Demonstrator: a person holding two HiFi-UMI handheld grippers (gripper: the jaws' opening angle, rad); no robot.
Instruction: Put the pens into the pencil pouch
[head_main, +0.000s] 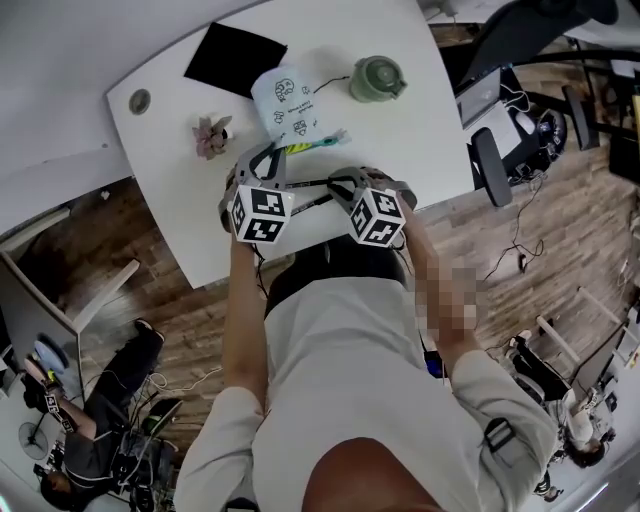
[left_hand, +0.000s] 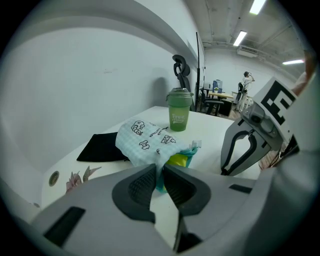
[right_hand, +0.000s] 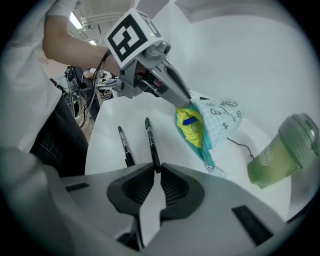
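The pencil pouch (right_hand: 212, 122), pale checked cloth with a yellow lining and a teal zip, lies on the white table (head_main: 400, 140) with its mouth open. My left gripper (left_hand: 159, 172) is shut on the pouch's (left_hand: 145, 140) near edge and holds the mouth up; the right gripper view shows this grip on the left gripper (right_hand: 182, 102). Two black pens lie side by side in front of the pouch. My right gripper (right_hand: 157, 170) is shut on the near end of one black pen (right_hand: 150, 140). The other pen (right_hand: 125, 145) lies free to its left. In the head view both grippers (head_main: 270, 150) (head_main: 335, 185) sit close together below the pouch (head_main: 285, 100).
A green lidded cup (head_main: 377, 78) stands right of the pouch, with a thin black cord (right_hand: 240, 145) between them. A black flat cloth (head_main: 235, 58) lies at the back, a small dried flower (head_main: 212, 135) at the left. The table's near edge runs just under the grippers.
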